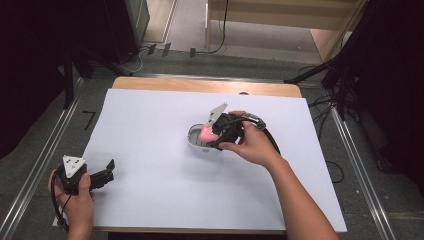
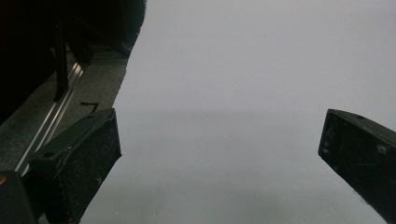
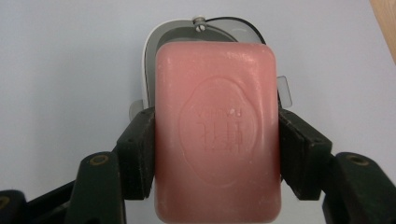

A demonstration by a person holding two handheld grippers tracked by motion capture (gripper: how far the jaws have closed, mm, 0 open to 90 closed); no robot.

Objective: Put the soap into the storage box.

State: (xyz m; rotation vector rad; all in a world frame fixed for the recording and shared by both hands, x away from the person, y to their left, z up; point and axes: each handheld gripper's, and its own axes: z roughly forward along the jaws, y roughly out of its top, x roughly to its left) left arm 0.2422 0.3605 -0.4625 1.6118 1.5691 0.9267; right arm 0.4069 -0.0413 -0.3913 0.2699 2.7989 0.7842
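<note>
A: Where is the right tool (image 1: 212, 134) being observed, and in what state?

B: It is being held near the centre of the counter (image 1: 150, 130). In the right gripper view its jaws are seen clenched on the long sides of a pink soap bar (image 3: 217, 137), which is being grasped flat, stamped face toward the camera.

A: What is being noted beneath the bar?

B: A grey-and-white soap dish (image 3: 154, 42) is being seen directly behind the soap, its rim showing at the bar's 12 o'clock end. Whether the bar is touching the dish cannot be told.

A: And the left tool (image 1: 106, 171)?

B: It is being held at the counter's 8 o'clock corner, well apart from the dish. Its jaws are being kept wide and released, with bare white counter between them.
</note>
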